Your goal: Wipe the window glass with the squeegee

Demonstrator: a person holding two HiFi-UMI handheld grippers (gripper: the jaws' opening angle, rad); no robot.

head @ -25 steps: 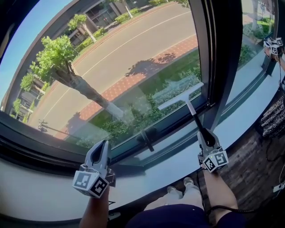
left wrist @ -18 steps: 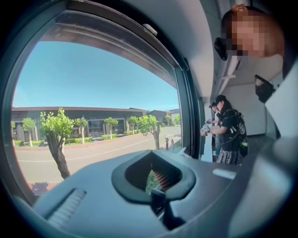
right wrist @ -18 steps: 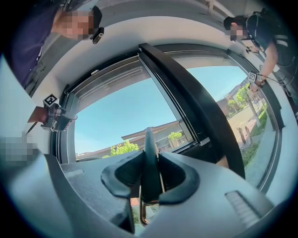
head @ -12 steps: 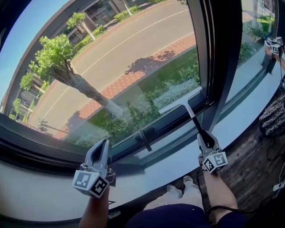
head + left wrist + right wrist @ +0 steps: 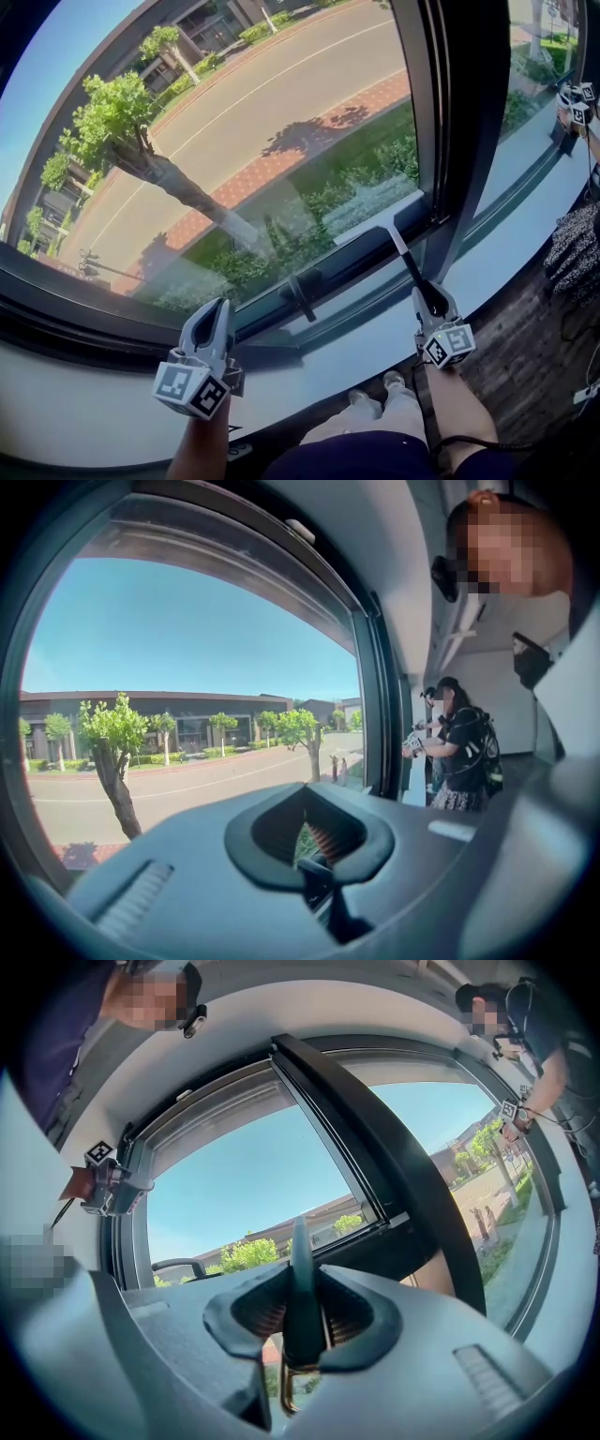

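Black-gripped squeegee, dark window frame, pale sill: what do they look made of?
Black-gripped squeegee: the grip looks like matte black plastic or rubber; the pale neck could be plastic or metal. Dark window frame: smooth and slightly glossy, probably painted metal. Pale sill: flat and matte, painted board or stone, unclear which.

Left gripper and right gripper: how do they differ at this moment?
The right gripper is clamped on the squeegee handle; the left gripper is shut on nothing. The right gripper holds the squeegee's blade at the bottom right corner of the glass; the left gripper hangs over the sill, clear of the glass. Both point up toward the glass.
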